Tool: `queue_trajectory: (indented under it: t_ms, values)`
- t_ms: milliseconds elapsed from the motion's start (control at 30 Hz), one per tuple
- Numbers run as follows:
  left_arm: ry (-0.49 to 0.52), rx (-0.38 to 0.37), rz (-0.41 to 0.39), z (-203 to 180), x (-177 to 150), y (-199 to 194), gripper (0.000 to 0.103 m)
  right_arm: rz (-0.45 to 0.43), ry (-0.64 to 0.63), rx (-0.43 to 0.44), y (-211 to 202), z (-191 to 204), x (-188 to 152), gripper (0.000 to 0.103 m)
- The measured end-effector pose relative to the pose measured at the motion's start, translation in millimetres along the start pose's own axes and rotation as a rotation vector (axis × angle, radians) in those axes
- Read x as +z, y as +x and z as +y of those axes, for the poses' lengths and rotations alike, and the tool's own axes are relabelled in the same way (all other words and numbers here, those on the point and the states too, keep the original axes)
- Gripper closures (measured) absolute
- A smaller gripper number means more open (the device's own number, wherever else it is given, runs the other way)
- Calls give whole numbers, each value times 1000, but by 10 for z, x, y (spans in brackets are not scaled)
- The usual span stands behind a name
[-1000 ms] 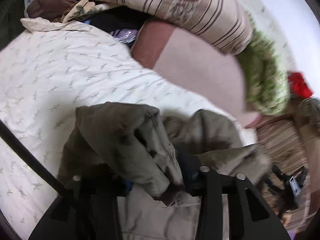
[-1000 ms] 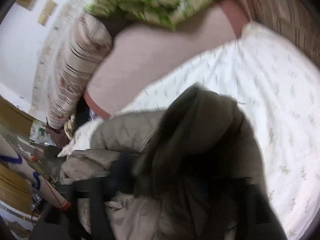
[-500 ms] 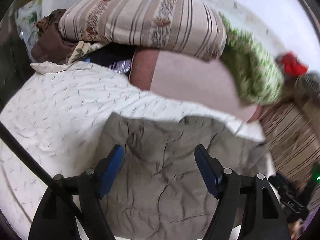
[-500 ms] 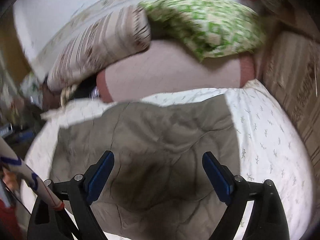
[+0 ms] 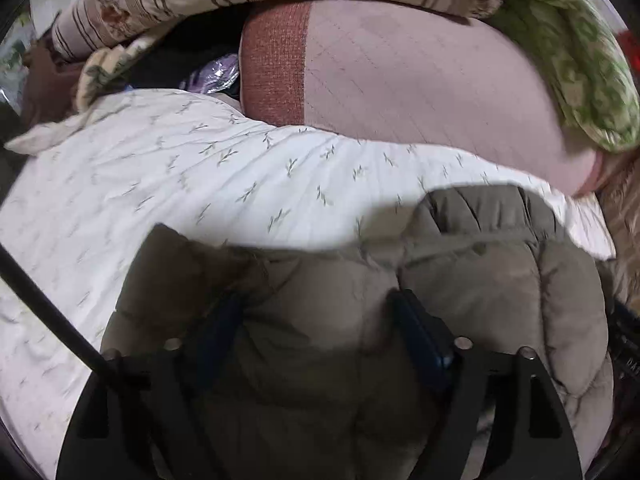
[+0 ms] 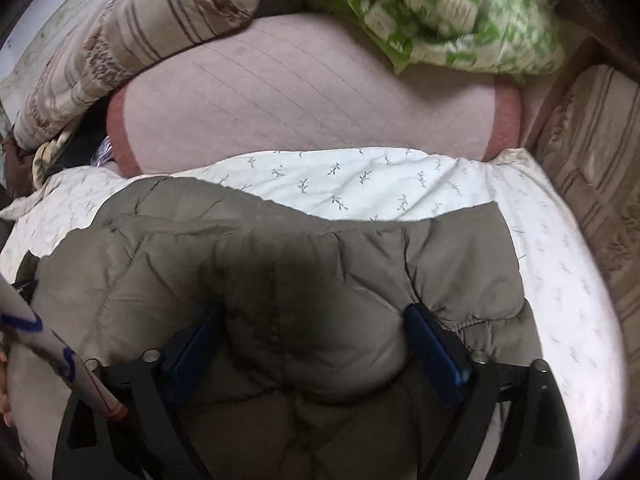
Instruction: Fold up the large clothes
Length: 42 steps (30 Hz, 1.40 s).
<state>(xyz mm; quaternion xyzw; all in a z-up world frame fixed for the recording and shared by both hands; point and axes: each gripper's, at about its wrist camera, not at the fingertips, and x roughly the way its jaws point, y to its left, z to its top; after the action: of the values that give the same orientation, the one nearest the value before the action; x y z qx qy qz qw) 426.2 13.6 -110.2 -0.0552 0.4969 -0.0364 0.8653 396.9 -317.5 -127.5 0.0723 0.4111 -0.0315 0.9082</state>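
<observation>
We see one olive quilted jacket spread on the sprigged white bedsheet | two grippers: left gripper and right gripper, fingers spread wide, pressing into it | three pillows behind.

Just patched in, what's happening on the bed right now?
A person with a gripper in each hand is folding an olive quilted jacket on a white sprigged bedsheet. Both the left gripper and the right gripper are open, pressed down into the puffy fabric. Pillows are piled behind.
</observation>
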Motion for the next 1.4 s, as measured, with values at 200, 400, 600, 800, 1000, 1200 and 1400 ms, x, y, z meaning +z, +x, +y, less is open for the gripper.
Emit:
queue_trajectory:
  t_ms: [200,400,600,800,1000,1200,1400]
  values:
    - [-120,-69,31,119,189,374,21,26,136,116,379,-232,200,1]
    - [-97,-33,0,86,108,88,21,33,74,33,226,-78,239,1]
    - [-68,-73,-111,107,-175,-899,21,-105,-43,0,-751,159,79,3]
    - [-28,9,-296,140,-997,-2149,21,-107,-22,89,-1551,74,-848,3]
    - [-36,190,-529,117,-1967,-3100,10,-77,66,107,-2075,-83,-1886,3]
    - [-90,130,-566,55,-2628,-3577,5,-96,221,116,-2540,-205,-2414,3]
    - [13,200,-592,-273,-2990,-3698,5,-117,182,67,-2785,-76,-2526,3]
